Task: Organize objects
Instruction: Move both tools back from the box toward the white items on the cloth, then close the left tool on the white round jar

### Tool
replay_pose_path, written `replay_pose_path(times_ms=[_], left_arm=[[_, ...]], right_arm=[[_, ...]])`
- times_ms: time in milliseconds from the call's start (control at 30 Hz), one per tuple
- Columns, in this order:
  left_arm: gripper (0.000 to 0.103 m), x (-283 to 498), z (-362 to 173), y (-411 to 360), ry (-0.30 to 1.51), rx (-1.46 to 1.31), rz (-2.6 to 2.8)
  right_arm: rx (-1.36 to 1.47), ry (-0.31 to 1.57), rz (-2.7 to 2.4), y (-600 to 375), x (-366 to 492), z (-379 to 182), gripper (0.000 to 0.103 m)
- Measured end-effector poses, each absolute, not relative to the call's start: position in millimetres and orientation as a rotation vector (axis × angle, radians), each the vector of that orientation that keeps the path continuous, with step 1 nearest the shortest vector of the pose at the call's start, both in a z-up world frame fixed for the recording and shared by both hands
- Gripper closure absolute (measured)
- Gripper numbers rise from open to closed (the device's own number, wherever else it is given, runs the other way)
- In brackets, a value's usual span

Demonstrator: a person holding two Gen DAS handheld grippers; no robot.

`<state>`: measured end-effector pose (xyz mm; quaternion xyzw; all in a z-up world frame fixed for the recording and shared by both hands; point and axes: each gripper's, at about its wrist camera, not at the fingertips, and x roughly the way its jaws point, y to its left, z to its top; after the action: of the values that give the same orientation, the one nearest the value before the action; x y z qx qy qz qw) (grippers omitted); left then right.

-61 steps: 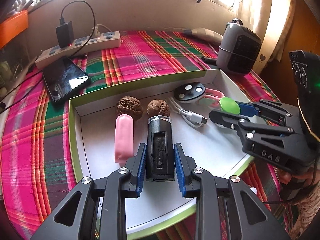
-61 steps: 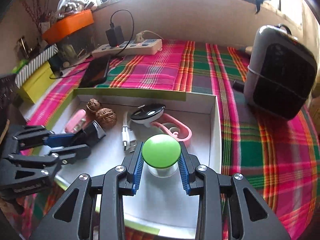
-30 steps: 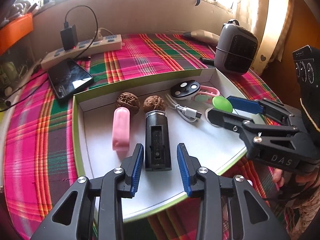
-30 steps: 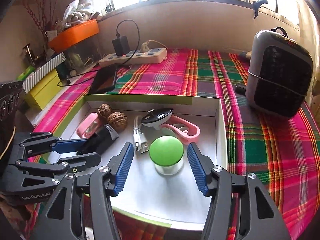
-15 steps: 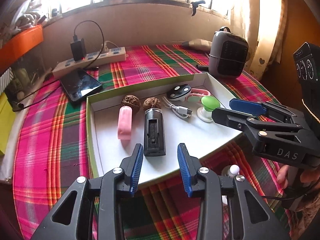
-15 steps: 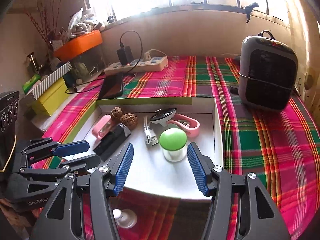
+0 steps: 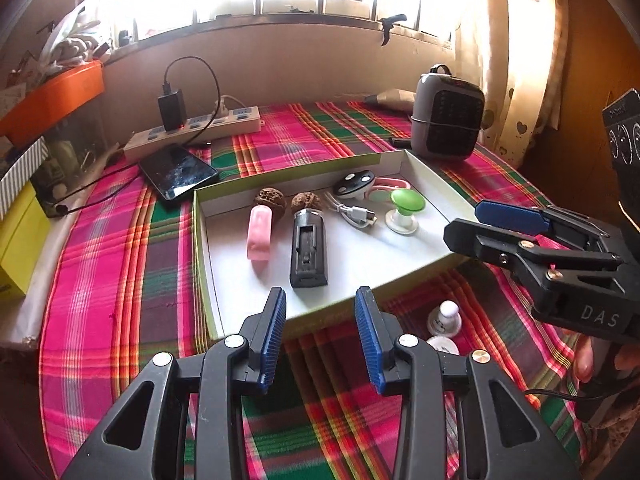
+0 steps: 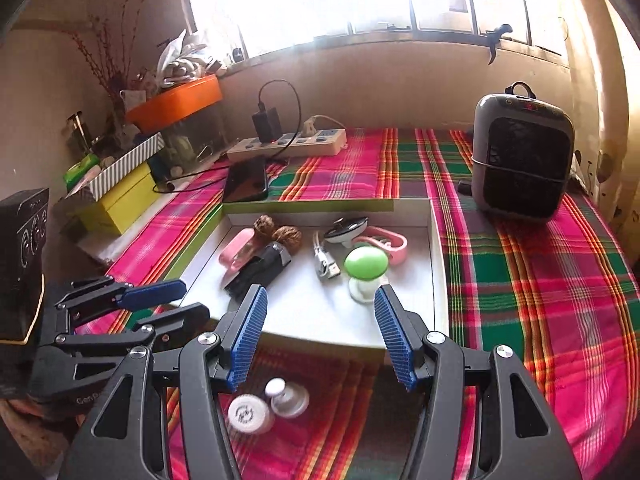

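Above the near edge of the plaid tablecloth [image 7: 132, 264], the left gripper [image 7: 320, 336] hangs with its blue-padded jaws spread apart and nothing between them, just short of the white tray [image 7: 380, 256]. To its right the right gripper [image 8: 320, 336] is likewise wide open and empty, its tips level with the tray's near rim; from the left wrist view it shows at the right edge [image 7: 496, 224], beside the tray's near right corner. Inside the tray, nearest the left gripper, a black rectangular device [image 7: 308, 252] lies lengthwise, with a pink capsule-shaped case [image 7: 259, 236] just beside it on its left. Two walnuts [image 7: 286, 200] sit side by side beyond those, the right one touching the far end of the black device. Further right lie a coiled white USB cable [image 7: 352, 212], a green-topped mushroom-shaped item [image 7: 404, 210] standing upright on its white base, and a black-and-white oval gadget [image 7: 355, 184] resting on a pink loop [image 7: 394, 184] near the far wall. Outside the tray, on the cloth between the two grippers, stand two small white bottles [image 8: 268, 404], touching or nearly so. Beyond the tray a dark phone [image 7: 178, 176] lies flat, with a white power strip [image 7: 192, 132] and plugged-in black charger [image 7: 172, 110] behind it, and a grey heater [image 7: 446, 124] at the far right.
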<state>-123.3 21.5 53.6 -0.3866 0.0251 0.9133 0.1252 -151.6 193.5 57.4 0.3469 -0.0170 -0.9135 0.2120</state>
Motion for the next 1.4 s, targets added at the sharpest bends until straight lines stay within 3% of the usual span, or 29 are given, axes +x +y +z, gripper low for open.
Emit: replay_pose_path(times_ms=[300, 733, 1400], left_arm=[[0.069, -98.2, 49.5, 23.1, 0.042, -1.119, 2.641], [0.069, -82.2, 31.0, 47.3, -0.047, -1.141, 2.453], [0.069, -97.6, 16.5, 73.1, 0.041, -1.195, 2.485]], right_arm=[[0.944, 0.044, -2.557, 198.6, -118.2, 56.9, 0.046], [0.987, -0.019, -2.582, 223.0, -92.7, 45.7, 0.046], [1.014, -0.031, -2.575, 234.3, -83.4, 36.4, 0.046]])
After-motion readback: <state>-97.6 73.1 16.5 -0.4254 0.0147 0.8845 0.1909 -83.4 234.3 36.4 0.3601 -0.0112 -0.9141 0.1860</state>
